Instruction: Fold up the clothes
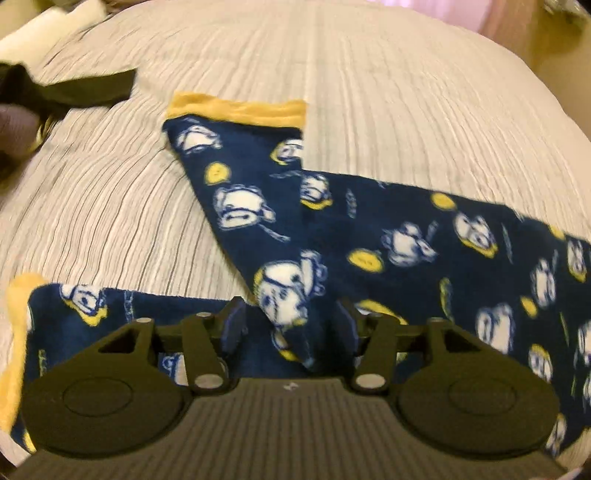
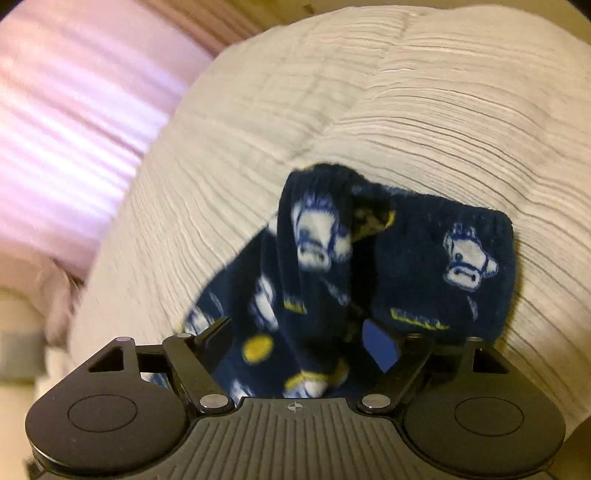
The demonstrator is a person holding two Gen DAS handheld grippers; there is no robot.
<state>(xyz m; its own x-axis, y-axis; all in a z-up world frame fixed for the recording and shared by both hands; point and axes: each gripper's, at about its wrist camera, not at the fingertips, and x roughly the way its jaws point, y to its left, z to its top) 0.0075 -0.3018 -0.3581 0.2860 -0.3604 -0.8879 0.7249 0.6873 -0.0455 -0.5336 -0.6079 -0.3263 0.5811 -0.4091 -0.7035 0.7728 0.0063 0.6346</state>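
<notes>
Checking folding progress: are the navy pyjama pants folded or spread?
Partly folded: on the pyjama pants, one yellow-cuffed leg lies across the other.

Bed (image 1: 369,74): covered w/ pale ribbed, striped spread; I see it in both my wrist views.
Pyjama trousers (image 1: 424,258): navy fleece, white cartoon print, yellow cuffs; lying on bed, one leg folded across.
Dark cloth (image 1: 92,90): far left on bed, apart from trousers.
White item (image 1: 48,29): far-left corner, blurry.
</notes>
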